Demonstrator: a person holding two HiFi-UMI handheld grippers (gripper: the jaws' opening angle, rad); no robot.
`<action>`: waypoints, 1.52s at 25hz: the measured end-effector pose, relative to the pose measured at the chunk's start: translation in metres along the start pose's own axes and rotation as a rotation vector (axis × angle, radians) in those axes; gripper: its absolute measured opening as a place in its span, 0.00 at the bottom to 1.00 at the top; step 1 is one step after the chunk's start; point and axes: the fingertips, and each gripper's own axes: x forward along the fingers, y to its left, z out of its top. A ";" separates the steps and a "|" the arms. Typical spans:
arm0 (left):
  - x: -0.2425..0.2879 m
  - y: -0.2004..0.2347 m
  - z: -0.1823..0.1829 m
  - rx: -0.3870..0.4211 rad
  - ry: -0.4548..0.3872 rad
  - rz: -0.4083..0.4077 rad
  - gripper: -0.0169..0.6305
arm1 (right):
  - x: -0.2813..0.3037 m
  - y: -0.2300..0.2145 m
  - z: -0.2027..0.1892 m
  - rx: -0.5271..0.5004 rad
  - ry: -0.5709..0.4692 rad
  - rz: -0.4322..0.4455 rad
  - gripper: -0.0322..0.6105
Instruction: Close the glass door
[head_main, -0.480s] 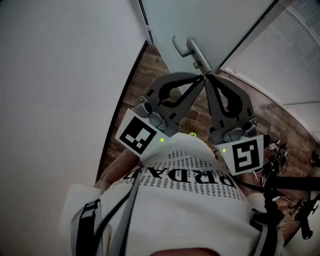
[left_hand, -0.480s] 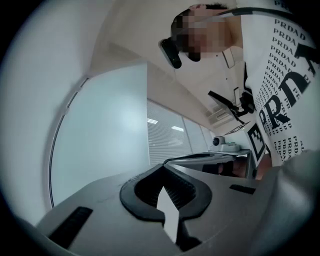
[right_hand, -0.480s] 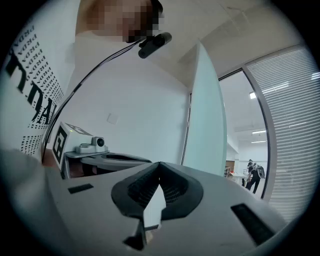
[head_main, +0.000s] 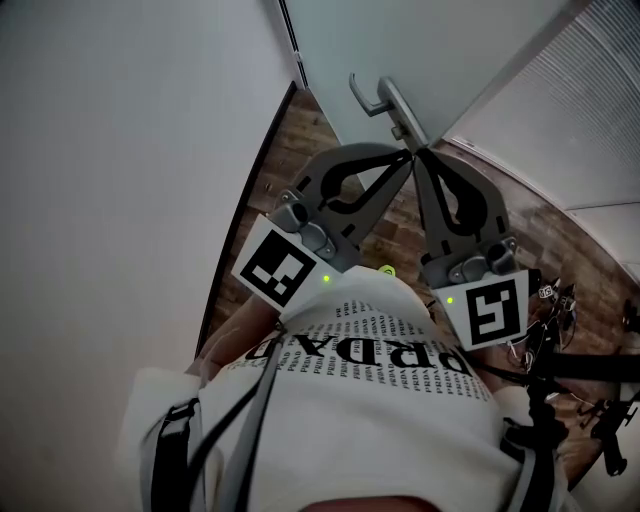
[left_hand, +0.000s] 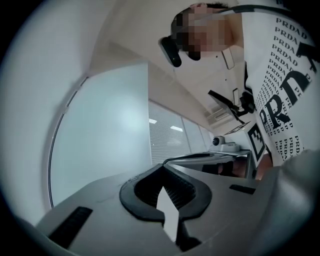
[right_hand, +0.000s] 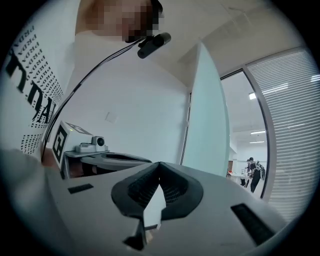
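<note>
The frosted glass door (head_main: 430, 40) stands ajar ahead of me, its edge running toward a metal lever handle (head_main: 372, 101). In the head view both grey grippers point up at the door edge just below the handle. The left gripper (head_main: 402, 158) and the right gripper (head_main: 421, 158) are both shut with nothing held, and their tips almost touch each other. The left gripper view shows the left gripper (left_hand: 163, 170) before the wide door pane (left_hand: 100, 135). The right gripper view shows the right gripper (right_hand: 159, 165) beside the narrow door edge (right_hand: 207, 125).
A white wall (head_main: 120, 150) runs along the left, with a strip of wood floor (head_main: 300, 150) between it and the door. A window with blinds (head_main: 570, 90) is at the right. Cables and black gear (head_main: 570, 340) lie low on the right. People (right_hand: 252, 172) stand far beyond the opening.
The door has swung a little: its handle sits slightly further right in the head view and its pane looks wider in the right gripper view. Both grippers hold their places.
</note>
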 end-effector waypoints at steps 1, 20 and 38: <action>0.000 -0.001 0.000 -0.004 -0.002 -0.003 0.02 | -0.001 0.000 0.000 0.000 0.000 -0.004 0.05; -0.004 0.014 0.007 -0.112 0.024 -0.075 0.02 | 0.008 -0.066 0.010 -0.049 0.083 -0.248 0.05; -0.031 -0.003 -0.084 0.006 -0.007 0.118 0.02 | 0.018 -0.017 -0.066 -0.142 0.027 -0.093 0.11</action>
